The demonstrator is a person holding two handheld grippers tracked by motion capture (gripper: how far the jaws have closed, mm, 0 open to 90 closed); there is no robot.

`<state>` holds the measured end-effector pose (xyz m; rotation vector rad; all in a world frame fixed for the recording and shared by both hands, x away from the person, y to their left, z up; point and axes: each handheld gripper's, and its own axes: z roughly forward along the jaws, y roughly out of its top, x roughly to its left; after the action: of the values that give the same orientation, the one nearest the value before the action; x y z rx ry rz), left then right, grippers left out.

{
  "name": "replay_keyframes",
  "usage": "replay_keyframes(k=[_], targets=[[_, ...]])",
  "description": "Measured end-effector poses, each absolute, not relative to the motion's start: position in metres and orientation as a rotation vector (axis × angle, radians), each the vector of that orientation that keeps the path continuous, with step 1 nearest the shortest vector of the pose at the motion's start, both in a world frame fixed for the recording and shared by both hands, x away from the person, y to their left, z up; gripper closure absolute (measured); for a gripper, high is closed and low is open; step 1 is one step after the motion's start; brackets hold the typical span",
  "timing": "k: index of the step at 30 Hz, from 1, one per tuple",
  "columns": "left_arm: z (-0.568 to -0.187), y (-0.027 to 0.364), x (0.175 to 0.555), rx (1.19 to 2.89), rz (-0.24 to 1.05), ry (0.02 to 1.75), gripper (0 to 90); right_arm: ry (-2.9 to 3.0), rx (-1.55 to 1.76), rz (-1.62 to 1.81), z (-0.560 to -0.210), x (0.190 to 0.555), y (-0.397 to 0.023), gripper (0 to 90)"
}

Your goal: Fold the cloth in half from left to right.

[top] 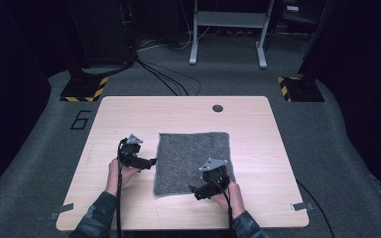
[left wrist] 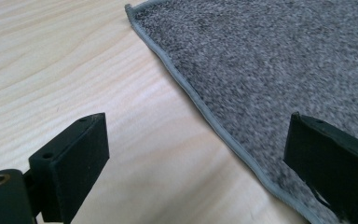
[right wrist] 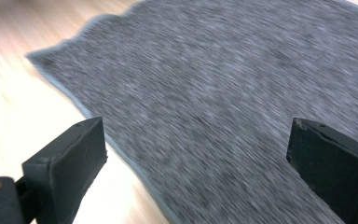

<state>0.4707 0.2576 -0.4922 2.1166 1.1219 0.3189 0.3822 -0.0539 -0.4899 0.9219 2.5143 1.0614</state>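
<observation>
Looks like a lab / recording studio, not a home. Pale wood desk (top: 129, 114) stands alone mid-room on grey carpet floor (top: 327, 148), w/ a cable hole (top: 218, 108) near its far edge. Dark walls all round, light falls mainly on the desk. Two black stand bases w/ yellow-black hazard tape, one at far left (top: 83, 89) and one at far right (top: 297, 88). Black cables (top: 168, 79) run loose over the floor. A "6" (top: 81, 120) is marked on the floor by the desk. Tape tabs (top: 300, 206) at the desk's near corners. Grey metal frame (top: 228, 29) at back.
</observation>
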Motion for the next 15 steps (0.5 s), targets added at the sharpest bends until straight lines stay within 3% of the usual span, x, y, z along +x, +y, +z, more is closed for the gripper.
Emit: replay_keyframes(k=[15], targets=[[-0.499, 0.246, 0.528, 2.117, 0.274, 1.151, 10.4, 2.627, 0.763, 1.092, -0.495, 0.382, 0.015, 7.4]])
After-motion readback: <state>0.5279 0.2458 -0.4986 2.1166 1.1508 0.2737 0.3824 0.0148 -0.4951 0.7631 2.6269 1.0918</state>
